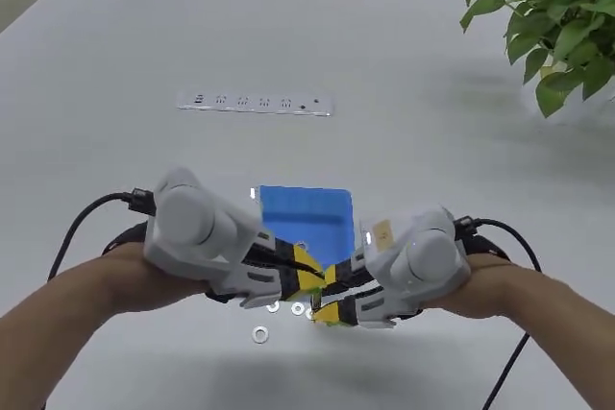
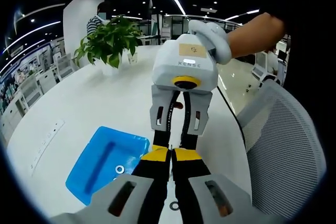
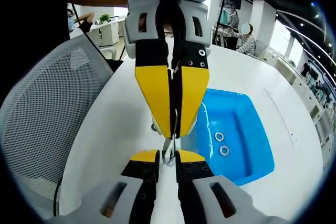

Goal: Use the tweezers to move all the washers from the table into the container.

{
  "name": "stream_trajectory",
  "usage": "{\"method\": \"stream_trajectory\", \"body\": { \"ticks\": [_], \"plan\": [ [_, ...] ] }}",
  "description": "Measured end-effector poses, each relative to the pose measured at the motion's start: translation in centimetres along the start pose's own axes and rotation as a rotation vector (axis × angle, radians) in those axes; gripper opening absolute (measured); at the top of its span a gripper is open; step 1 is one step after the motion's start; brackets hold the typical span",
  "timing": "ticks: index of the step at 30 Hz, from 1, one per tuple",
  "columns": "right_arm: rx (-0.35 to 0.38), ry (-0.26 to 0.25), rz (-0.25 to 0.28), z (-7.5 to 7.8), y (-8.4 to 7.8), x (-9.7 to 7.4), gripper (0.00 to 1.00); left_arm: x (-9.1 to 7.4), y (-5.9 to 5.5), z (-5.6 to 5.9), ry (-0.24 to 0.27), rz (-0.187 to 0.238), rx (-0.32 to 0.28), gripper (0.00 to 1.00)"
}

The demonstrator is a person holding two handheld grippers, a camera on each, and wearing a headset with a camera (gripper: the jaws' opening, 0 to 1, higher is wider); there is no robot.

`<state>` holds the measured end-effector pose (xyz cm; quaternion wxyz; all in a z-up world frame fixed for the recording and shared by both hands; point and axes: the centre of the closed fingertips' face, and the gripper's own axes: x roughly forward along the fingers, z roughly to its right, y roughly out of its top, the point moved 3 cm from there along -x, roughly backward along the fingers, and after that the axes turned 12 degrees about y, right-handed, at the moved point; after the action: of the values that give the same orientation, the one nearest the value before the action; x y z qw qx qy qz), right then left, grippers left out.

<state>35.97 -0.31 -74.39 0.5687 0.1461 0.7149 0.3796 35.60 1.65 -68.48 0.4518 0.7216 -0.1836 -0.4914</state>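
The blue container (image 1: 307, 210) lies on the white table just beyond both grippers. My left gripper (image 1: 312, 276) and right gripper (image 1: 325, 306) point at each other, their yellow tips meeting over the table. In the right gripper view the thin metal tweezers (image 3: 169, 148) run down between the left gripper's yellow fingers (image 3: 156, 98) into my right gripper (image 3: 169, 157), which is closed around their lower end. Two washers (image 3: 219, 136) lie inside the container (image 3: 247, 124). Loose washers (image 1: 260, 335) lie on the table below the tips.
A white power strip (image 1: 255, 103) lies farther back on the table, and a potted plant (image 1: 567, 16) stands at the far right. A grey mesh chair (image 3: 47, 119) is at the table's near edge. People sit at desks in the background.
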Motion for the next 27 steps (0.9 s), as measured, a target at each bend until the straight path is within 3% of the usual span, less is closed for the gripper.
{"method": "stream_trajectory", "body": {
  "ticks": [9, 27],
  "plan": [
    [-0.034, 0.011, -0.027, 0.12, -0.11, 0.27, 0.11, -0.08, -0.05, -0.08, 0.005, 0.000, -0.002, 0.05],
    [-0.008, 0.012, -0.017, 0.04, -0.10, 0.31, 0.09, -0.20, -0.08, -0.05, 0.012, -0.005, 0.010, 0.05]
  ]
}}
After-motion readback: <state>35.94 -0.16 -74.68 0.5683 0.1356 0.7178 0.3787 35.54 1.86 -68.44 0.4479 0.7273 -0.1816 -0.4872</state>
